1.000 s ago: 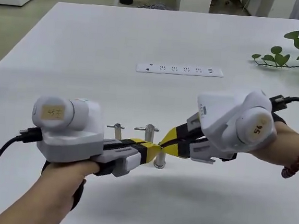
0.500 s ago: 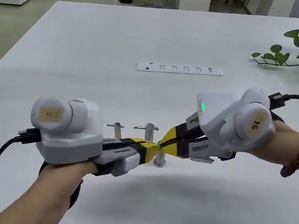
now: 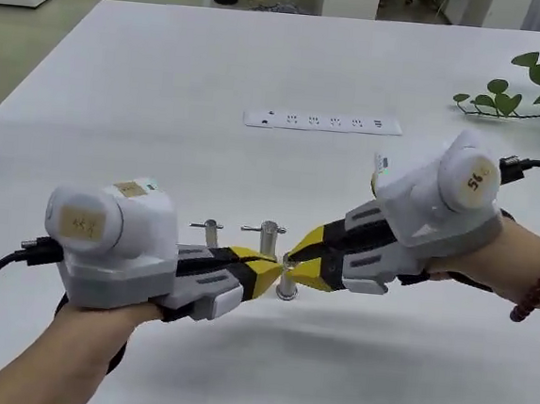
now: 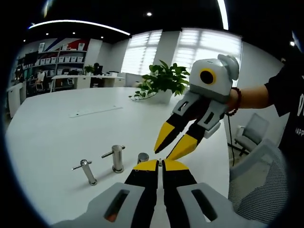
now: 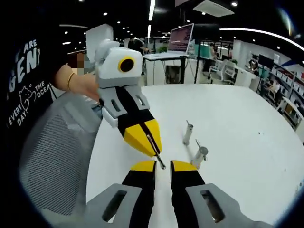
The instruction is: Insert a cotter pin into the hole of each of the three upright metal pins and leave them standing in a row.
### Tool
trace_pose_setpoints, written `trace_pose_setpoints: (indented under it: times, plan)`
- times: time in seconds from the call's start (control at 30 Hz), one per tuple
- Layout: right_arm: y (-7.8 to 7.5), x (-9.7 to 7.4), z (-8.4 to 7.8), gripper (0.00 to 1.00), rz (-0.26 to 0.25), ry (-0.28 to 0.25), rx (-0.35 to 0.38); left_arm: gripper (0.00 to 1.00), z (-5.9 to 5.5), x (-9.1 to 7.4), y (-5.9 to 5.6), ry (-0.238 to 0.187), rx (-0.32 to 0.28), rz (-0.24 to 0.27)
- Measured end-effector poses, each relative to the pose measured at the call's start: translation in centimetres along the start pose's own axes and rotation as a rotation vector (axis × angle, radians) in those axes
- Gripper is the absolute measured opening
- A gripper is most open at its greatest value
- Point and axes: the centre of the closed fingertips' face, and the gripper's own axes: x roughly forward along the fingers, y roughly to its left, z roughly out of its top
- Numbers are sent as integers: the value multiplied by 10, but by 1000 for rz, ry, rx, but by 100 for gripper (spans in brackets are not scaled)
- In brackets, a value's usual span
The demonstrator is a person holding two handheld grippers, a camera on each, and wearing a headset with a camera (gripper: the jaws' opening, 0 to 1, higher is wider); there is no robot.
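The jaws of the left hand-held gripper point(image 4: 160, 163) are pressed together, and a thin cotter pin point(image 5: 157, 154) is clamped at their tips. This is seen best in the right gripper view, where the wire sticks out of the yellow tips. The jaws of the right hand-held gripper point(image 5: 163, 165) are held a little apart, with the free end of the cotter pin between them. Whether this end is touched cannot be told. It is judged that the wire is being steadied or handed over in this way, so that it can be aimed more exactly at a small hole.

The two pairs of tips are brought together just above the nearest metal pin point(image 3: 287, 287), which stands upright on the white bench point(image 3: 166, 89) and whose hole is not yet filled. The middle metal pin point(image 4: 117, 158) and the far metal pin point(image 4: 87, 171) are placed beside it in a row, and each is already crossed by its own wire. Two of the three insertions are therefore considered done. As the nearest metal pin is so close under the jaws, it could easily be knocked over.
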Motion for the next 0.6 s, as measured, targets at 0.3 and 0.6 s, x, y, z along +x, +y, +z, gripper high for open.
trace_pose_setpoints:
  times: [0.3,0.6]
  plan:
    - [12,-2,-4,8,93,-58,177,0,-5,-5,-5,-11,91,-56]
    - [23,-5,-5,8,171,-115,289,0,-7,-8,-13,-26,121,-119]
